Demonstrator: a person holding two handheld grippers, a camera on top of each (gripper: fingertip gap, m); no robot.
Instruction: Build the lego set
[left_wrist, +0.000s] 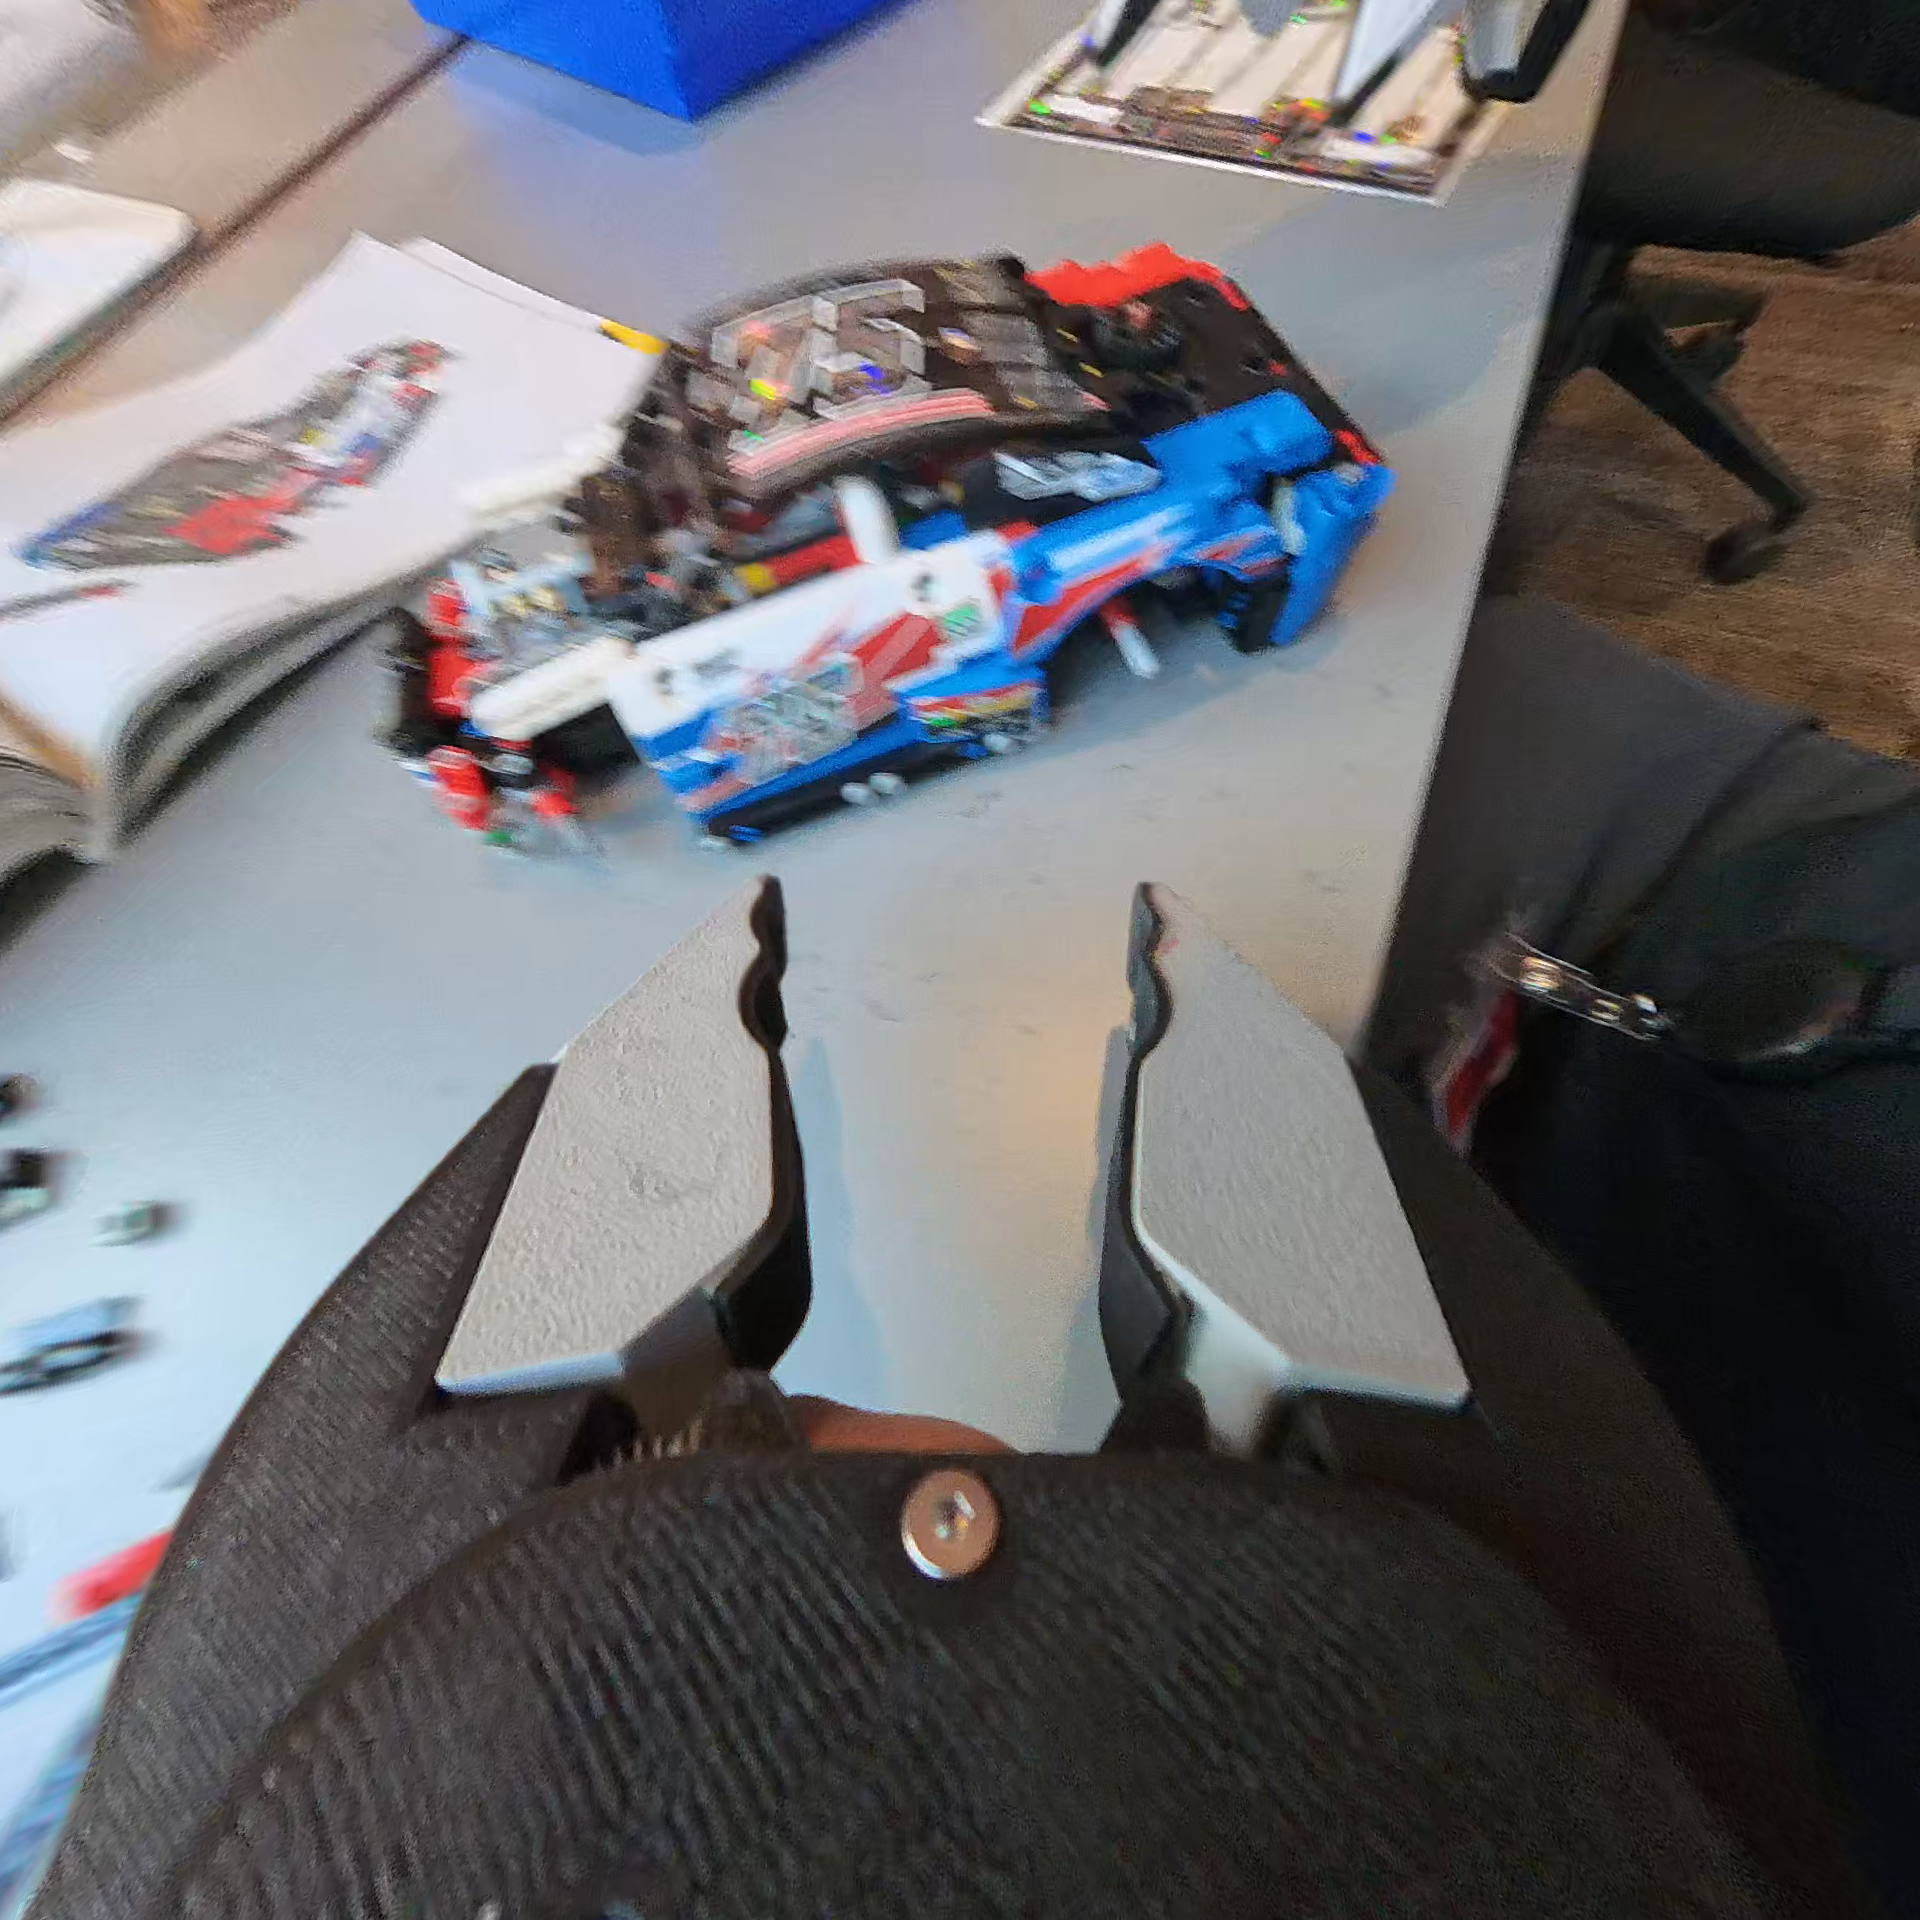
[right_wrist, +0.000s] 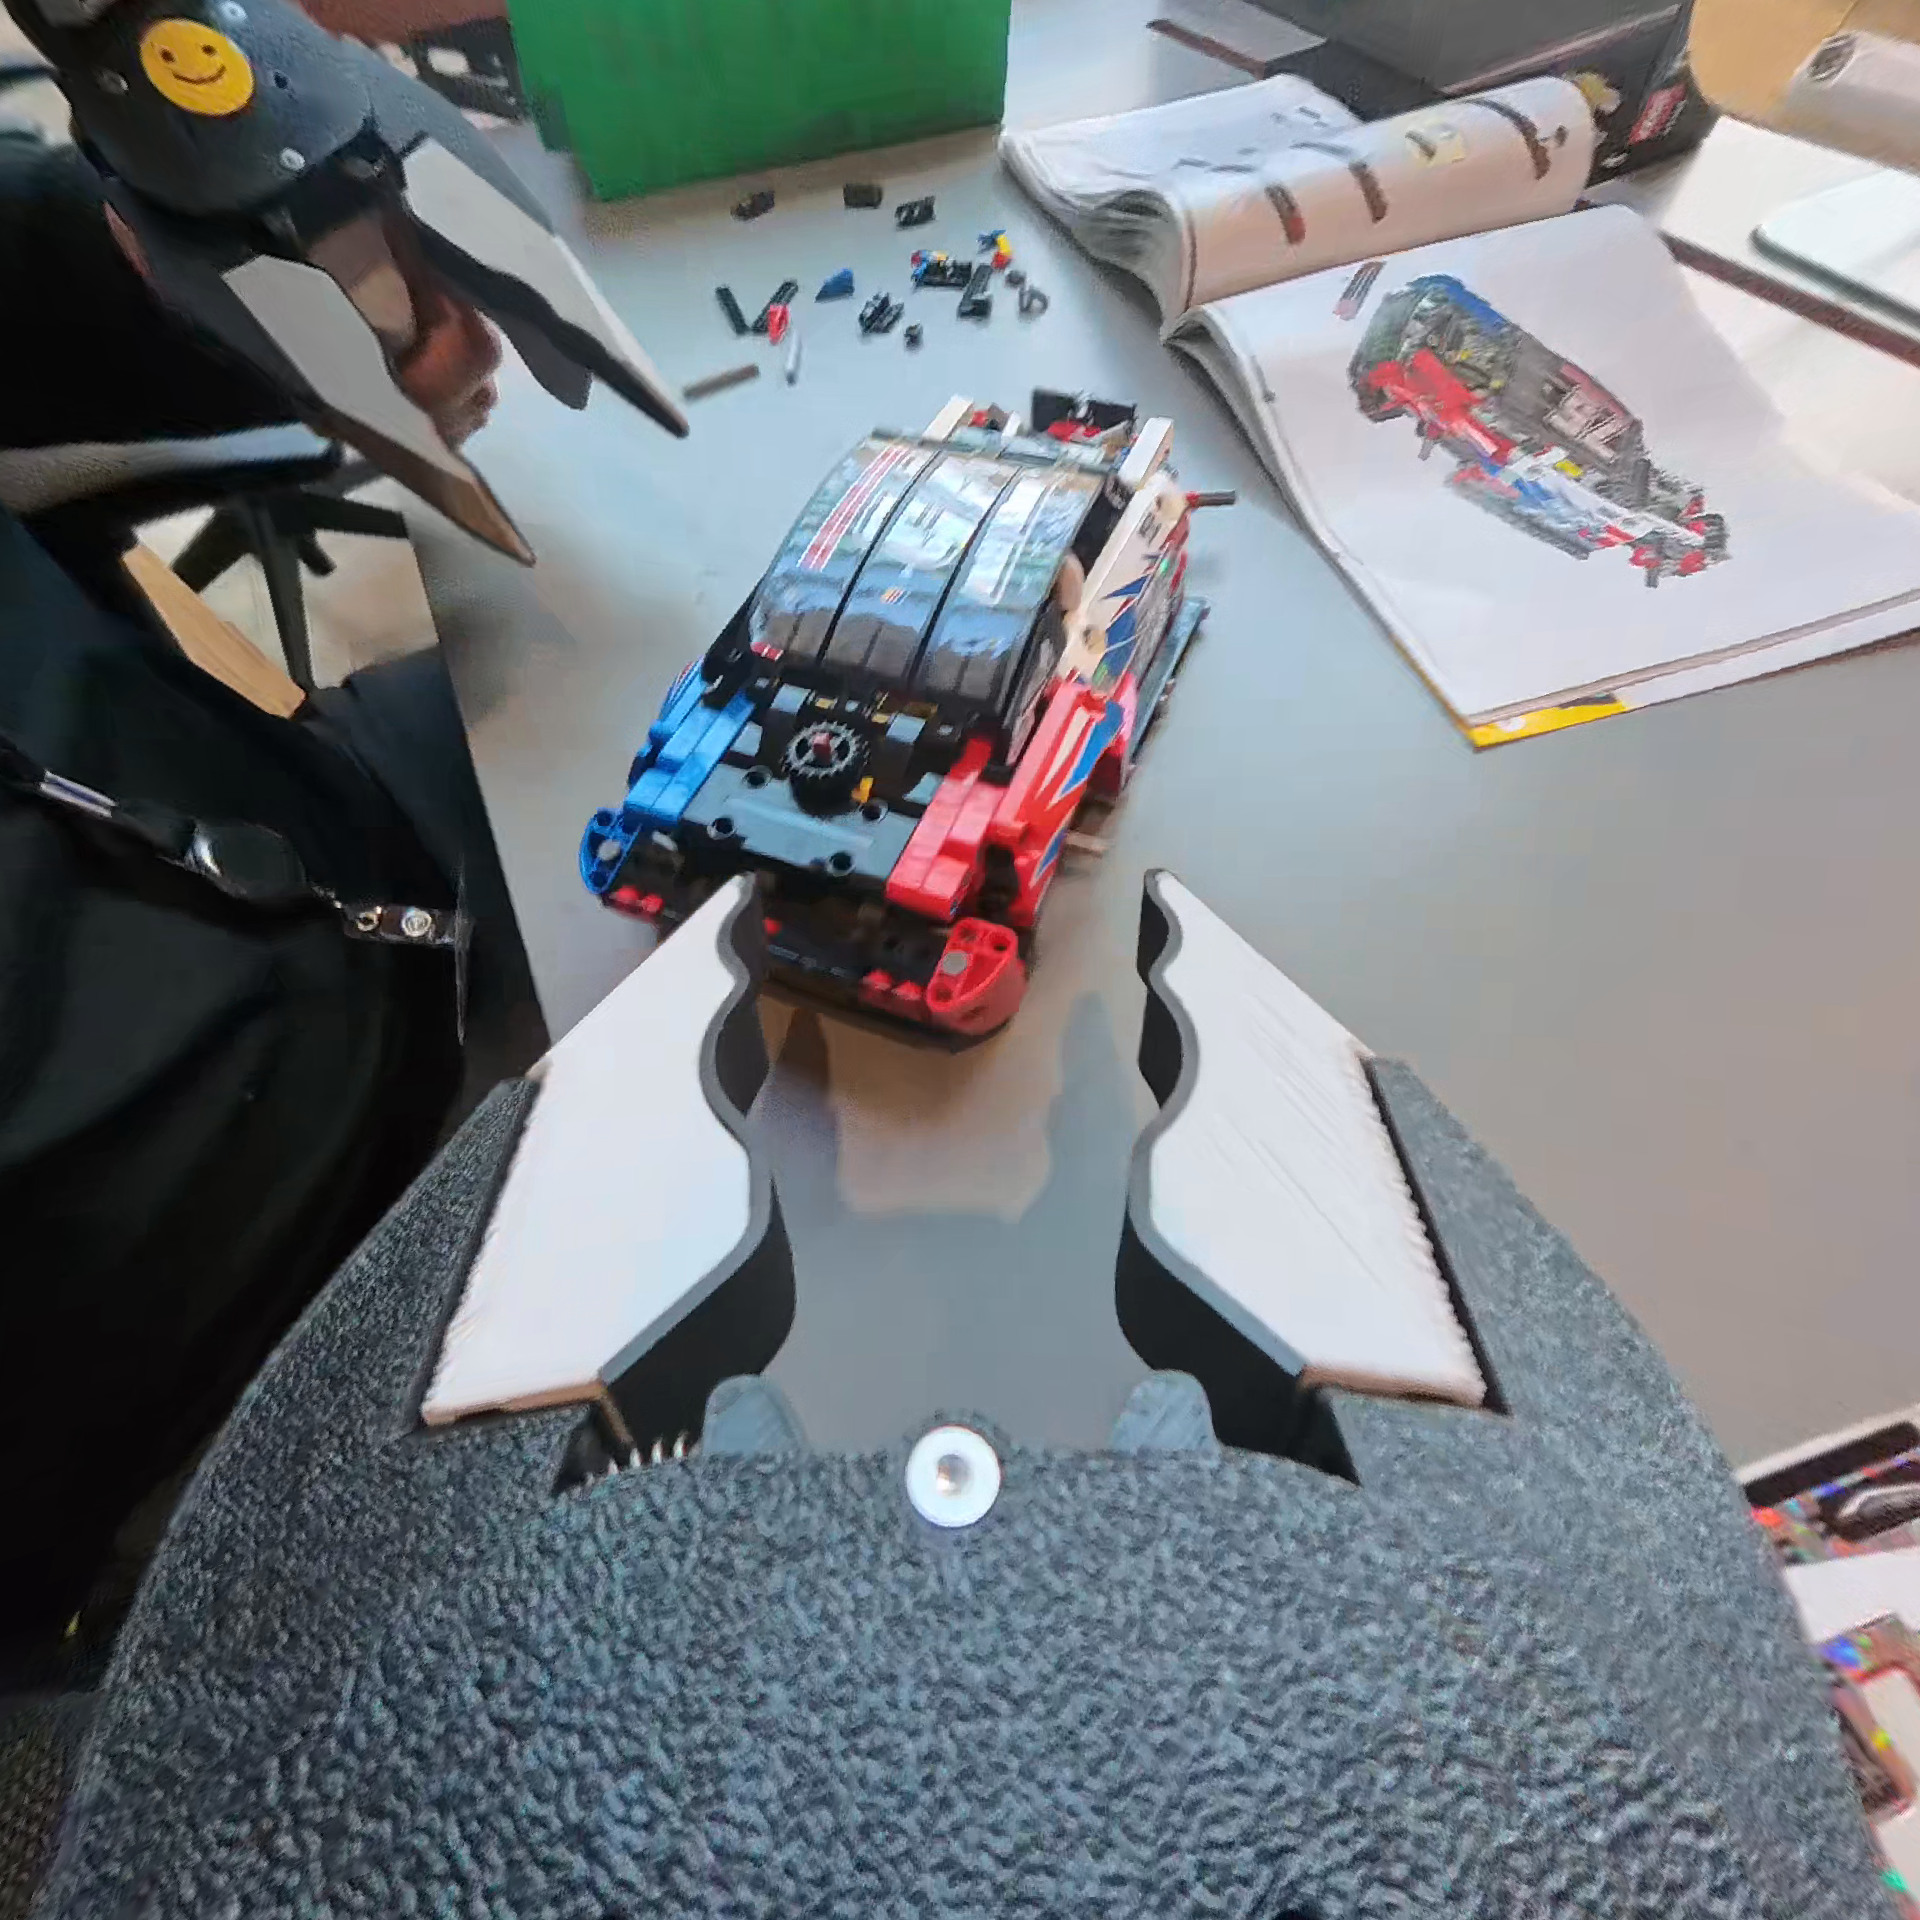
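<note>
- The smooth grey table (right_wrist: 1455, 987) has its long edge on the person's side; bare surface lies between the car and both grippers.
- The open white instruction booklet (right_wrist: 1558, 468) lies beside the car's right flank.
- The blue, red, white and black brick-built lego car (right_wrist: 904, 686) sits mid-table, rear toward the right gripper.
- The right gripper (right_wrist: 951, 904), textured black with pale flat fingers, is spread wide and empty, just short of the car's tail.
- The left gripper (left_wrist: 956, 904) likewise gapes empty, near the table edge.
- Small loose black, red and blue lego pieces (right_wrist: 883, 286) are scattered beyond the car.
</note>
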